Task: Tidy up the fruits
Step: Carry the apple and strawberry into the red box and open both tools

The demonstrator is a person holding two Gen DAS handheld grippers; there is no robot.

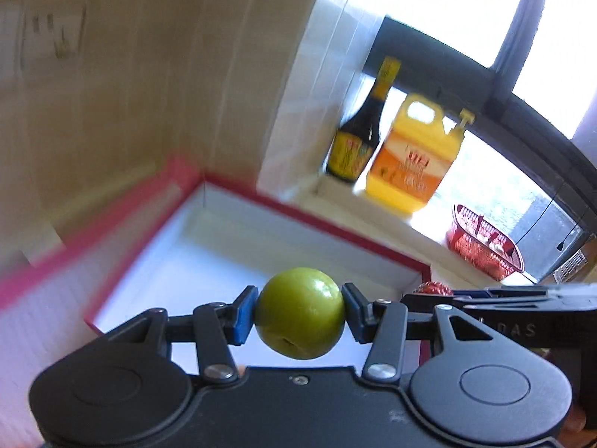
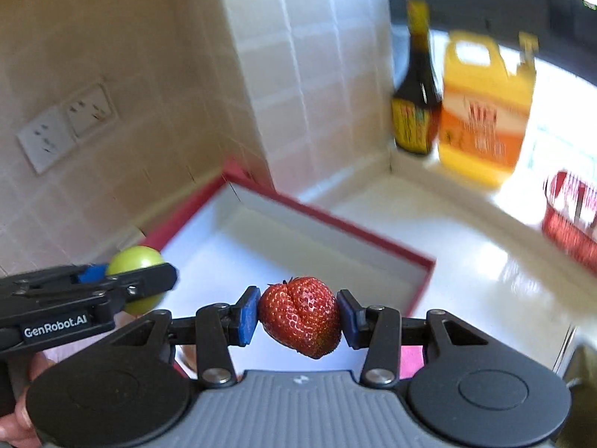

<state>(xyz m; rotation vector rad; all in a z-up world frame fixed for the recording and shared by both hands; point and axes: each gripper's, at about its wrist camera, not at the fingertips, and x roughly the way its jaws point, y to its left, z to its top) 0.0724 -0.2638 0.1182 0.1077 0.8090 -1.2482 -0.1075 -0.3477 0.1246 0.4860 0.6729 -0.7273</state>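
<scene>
left gripper (image 1: 299,313): blue pads clamped on a green fruit (image 1: 299,313), one pad on each side, fruit fully off the surface
right gripper (image 2: 298,316): blue pads clamped on a strawberry (image 2: 300,315), leafy end up and away from the camera, tip pointing down toward it
relative position: the two tools are side by side, close; right wrist view shows the left tool coming in from the left with the green fruit between its pads; left wrist view shows the right tool's arm at the right edge with a bit of the strawberry peeking over it
box (image 1: 337,229): shallow, red rim, white inside, open top, sits on the white counter (image 2: 466,261) in the corner against the tiled wall (image 2: 112,56)
fruit vs box: both fruits hang above the near part of the box, neither touches its floor; nothing else visible in the part of the box that shows
sill: dark sauce bottle (image 1: 358,138) and yellow jug (image 1: 418,156) stand just beside each other at the window
red basket (image 1: 485,246): on the counter right of the box, well apart from it; contents too blurred to tell
wall: double socket plate (image 2: 67,127) left of the box
hand (image 2: 18,410): fingers visible at lower left of right wrist view, under the left tool
image quality: background smeared, both views
</scene>
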